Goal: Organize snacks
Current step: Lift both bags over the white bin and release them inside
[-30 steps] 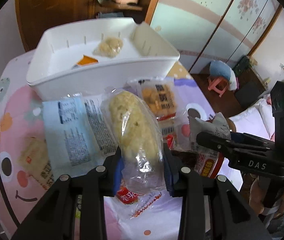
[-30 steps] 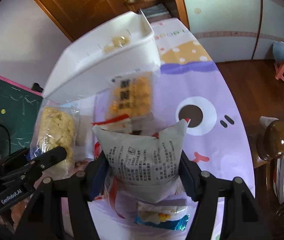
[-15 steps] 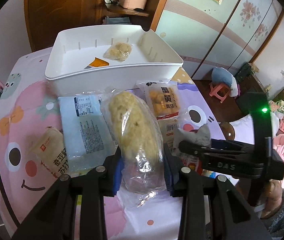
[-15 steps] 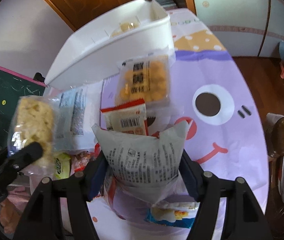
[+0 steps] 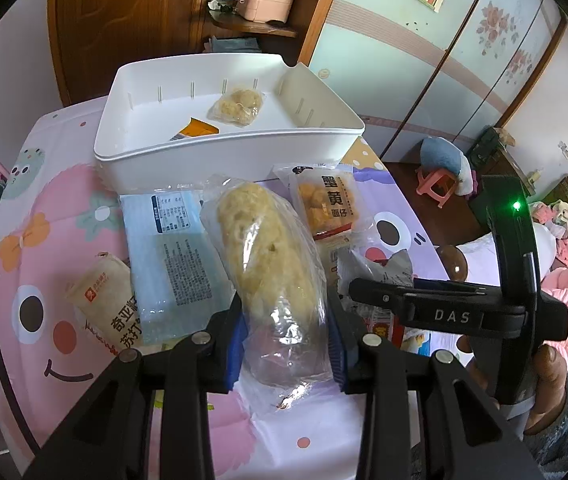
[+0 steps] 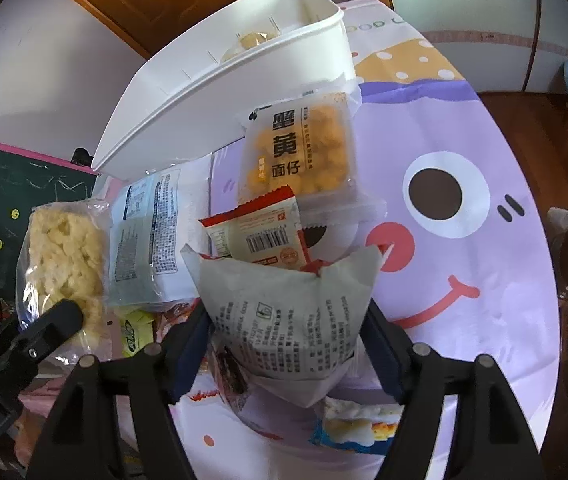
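Left hand-held gripper (image 5: 284,336) clamps your clear rice-cake bag (image 5: 272,264); right hand-held gripper (image 6: 284,344) pinches grey packet (image 6: 284,304); both lifted, white bin (image 5: 228,156) straight ahead for loading

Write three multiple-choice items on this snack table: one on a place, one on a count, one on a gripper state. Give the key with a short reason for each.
1. Where does the yellow crab-roe noodle pack lie?
A. inside the white bin
B. on the cloth just outside the white bin
C. in the right gripper

2. How many snack packs lie inside the white bin?
A. none
B. two
C. five

3. What is the left gripper doing?
A. hanging open
B. shut on nothing
C. shut on the clear puffed-snack bag

Key: B, it lies beside the bin's near wall; B, one clear pack and one orange pack show; C, the pads squeeze the bag's lower end.
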### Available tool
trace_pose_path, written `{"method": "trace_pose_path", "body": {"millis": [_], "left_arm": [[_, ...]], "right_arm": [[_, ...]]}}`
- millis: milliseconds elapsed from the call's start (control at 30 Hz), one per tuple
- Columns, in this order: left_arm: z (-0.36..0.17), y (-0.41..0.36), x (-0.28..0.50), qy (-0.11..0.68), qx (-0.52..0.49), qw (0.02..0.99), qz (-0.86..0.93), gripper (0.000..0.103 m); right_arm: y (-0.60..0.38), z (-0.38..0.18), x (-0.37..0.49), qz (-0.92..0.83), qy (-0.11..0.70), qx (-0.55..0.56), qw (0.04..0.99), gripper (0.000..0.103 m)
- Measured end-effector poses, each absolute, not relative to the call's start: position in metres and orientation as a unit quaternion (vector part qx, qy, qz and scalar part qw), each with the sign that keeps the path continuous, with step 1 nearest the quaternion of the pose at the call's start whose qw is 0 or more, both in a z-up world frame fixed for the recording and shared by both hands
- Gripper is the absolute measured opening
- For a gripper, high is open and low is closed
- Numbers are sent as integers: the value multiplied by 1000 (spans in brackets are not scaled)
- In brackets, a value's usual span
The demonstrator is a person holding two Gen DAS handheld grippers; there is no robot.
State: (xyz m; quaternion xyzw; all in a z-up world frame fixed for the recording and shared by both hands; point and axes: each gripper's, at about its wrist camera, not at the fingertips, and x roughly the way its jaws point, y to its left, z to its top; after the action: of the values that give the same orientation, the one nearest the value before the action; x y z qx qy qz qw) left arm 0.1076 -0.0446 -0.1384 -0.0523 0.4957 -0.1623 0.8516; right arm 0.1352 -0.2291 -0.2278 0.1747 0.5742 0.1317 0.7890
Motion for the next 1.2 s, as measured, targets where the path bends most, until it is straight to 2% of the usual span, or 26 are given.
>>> {"method": "trace_pose_path", "body": {"millis": [333, 400, 433, 800, 900, 1200], "left_arm": [[-138, -45, 105, 496, -50, 851, -167, 33], [-138, -46, 105, 496, -50, 850, -167, 33], [-139, -46, 105, 497, -50, 850, -166, 33], [-138, -46, 105, 497, -50, 850, -166, 34], [-135, -46, 105, 495, -49, 851, -167, 34], [-79, -34, 133, 449, -49, 875, -173, 34]], "right_arm": [[-232, -234, 138, 150, 586, 218, 766, 76], [-233, -235, 138, 152, 590, 222, 761, 77], [-232, -237, 139, 153, 593, 222, 758, 81], [-233, -229, 143, 160, 582, 235, 762, 80], [-228, -212, 143, 160, 563, 213, 782, 73], [-211, -112, 156, 187, 476, 140, 848, 72]]}}
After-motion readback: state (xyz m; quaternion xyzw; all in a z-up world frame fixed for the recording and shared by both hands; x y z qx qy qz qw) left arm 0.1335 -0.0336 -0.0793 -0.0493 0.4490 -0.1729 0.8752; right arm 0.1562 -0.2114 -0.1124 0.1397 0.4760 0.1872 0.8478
